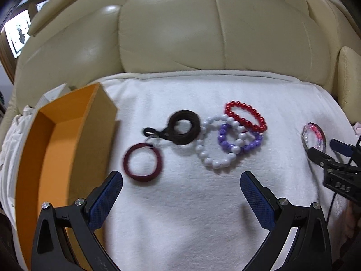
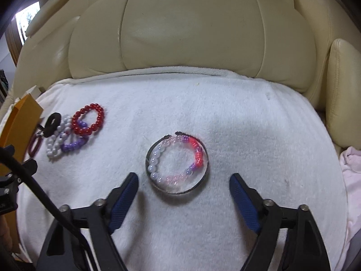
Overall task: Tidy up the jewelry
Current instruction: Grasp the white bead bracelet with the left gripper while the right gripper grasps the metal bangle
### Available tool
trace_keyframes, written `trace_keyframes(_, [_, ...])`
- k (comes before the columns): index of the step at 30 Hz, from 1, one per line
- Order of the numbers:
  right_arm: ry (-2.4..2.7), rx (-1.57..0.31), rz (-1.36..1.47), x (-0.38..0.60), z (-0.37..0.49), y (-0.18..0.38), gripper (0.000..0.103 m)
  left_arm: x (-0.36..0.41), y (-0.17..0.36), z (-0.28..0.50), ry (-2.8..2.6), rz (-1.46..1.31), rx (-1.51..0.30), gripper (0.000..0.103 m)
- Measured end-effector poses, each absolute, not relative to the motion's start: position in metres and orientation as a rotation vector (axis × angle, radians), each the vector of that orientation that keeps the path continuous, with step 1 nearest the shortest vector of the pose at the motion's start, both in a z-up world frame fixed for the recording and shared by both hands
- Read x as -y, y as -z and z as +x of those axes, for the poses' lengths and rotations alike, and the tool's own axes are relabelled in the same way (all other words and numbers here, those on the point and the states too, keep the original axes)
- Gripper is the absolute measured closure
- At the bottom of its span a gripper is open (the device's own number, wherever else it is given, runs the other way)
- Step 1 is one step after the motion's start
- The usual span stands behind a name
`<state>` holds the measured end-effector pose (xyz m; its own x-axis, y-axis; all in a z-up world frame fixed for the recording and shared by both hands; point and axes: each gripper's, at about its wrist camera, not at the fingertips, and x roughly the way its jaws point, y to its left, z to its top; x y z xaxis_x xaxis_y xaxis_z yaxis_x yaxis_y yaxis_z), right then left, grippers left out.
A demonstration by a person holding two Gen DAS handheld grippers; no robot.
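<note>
On a white towel (image 1: 203,203) lies a cluster of jewelry: a maroon hair tie (image 1: 142,162), a black hair tie (image 1: 182,129), a white bead bracelet (image 1: 214,144), a purple bead bracelet (image 1: 239,142) and a red bead bracelet (image 1: 246,116). My left gripper (image 1: 181,180) hovers open just in front of them, nothing between its fingers. Further right, a metal bangle with a mixed-colour bead bracelet inside it (image 2: 177,163) lies alone. My right gripper (image 2: 183,184) stands open just short of it, its blue pads (image 2: 126,194) apart from the bangle.
An open orange box (image 1: 56,153) stands at the towel's left edge, with a white box corner behind it. The towel covers the seat of a cream leather armchair (image 1: 180,33). A pink cloth (image 2: 352,169) lies off the towel's right side.
</note>
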<state>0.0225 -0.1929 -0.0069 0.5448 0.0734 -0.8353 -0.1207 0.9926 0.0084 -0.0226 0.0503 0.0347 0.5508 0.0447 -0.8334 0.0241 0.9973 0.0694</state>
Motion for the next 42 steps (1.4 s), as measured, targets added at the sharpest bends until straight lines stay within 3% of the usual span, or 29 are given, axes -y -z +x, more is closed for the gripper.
trace_keyframes(4, [-0.109, -0.969, -0.073, 0.192, 0.021, 0.007, 0.032, -0.039, -0.027, -0.013, 0.018, 0.066, -0.999, 0.000])
trace_keyframes(8, [-0.123, -0.954, -0.070, 0.187, 0.014, 0.006, 0.044, -0.031, -0.020, -0.004, 0.050, 0.038, -1.014, 0.003])
trace_keyframes(10, [-0.130, -0.952, -0.068, 0.187, 0.010, 0.005, 0.049, -0.029, -0.016, 0.000, 0.068, 0.028, -1.027, 0.020])
trace_keyframes(12, [-0.136, -0.949, -0.060, 0.188, 0.008, 0.003, 0.054, -0.027, -0.013, 0.001, 0.077, 0.022, -1.021, 0.023])
trace_keyframes(14, [-0.148, -0.950, -0.034, 0.193, 0.006, 0.001, 0.056, -0.025, -0.015, 0.000, 0.098, 0.024, -1.005, 0.040])
trace_keyframes(16, [-0.166, -0.954, -0.010, 0.201, 0.006, 0.001, 0.055, -0.022, -0.018, -0.003, 0.124, 0.018, -0.995, 0.062])
trace_keyframes(20, [-0.206, -0.971, 0.029, 0.214, 0.004, -0.003, 0.055, -0.019, -0.020, -0.010, 0.163, 0.033, -0.984, 0.081])
trace_keyframes(21, [-0.213, -0.976, 0.037, 0.216, 0.003, -0.004, 0.051, -0.020, -0.021, -0.011, 0.175, 0.027, -0.982, 0.091])
trace_keyframes(22, [-0.221, -0.980, 0.045, 0.218, 0.002, -0.006, 0.047, -0.023, -0.021, -0.013, 0.194, 0.014, -0.982, 0.093])
trace_keyframes(24, [-0.206, -0.970, 0.047, 0.223, 0.005, -0.009, 0.022, -0.028, -0.022, -0.015, 0.218, -0.017, -0.989, 0.093])
trace_keyframes(25, [-0.193, -0.949, 0.047, 0.224, 0.004, -0.012, 0.022, -0.030, -0.022, -0.016, 0.225, -0.027, -0.992, 0.093])
trace_keyframes(38, [-0.128, -0.935, -0.119, 0.189, 0.023, 0.007, 0.022, -0.053, -0.044, -0.034, 0.337, -0.120, -0.955, 0.093])
trace_keyframes(41, [-0.114, -0.917, -0.142, 0.183, 0.023, 0.008, 0.041, -0.056, -0.047, -0.037, 0.343, -0.122, -0.944, 0.093])
trace_keyframes(42, [-0.119, -0.916, -0.143, 0.180, 0.023, 0.007, 0.041, -0.057, -0.048, -0.039, 0.343, -0.125, -0.939, 0.093])
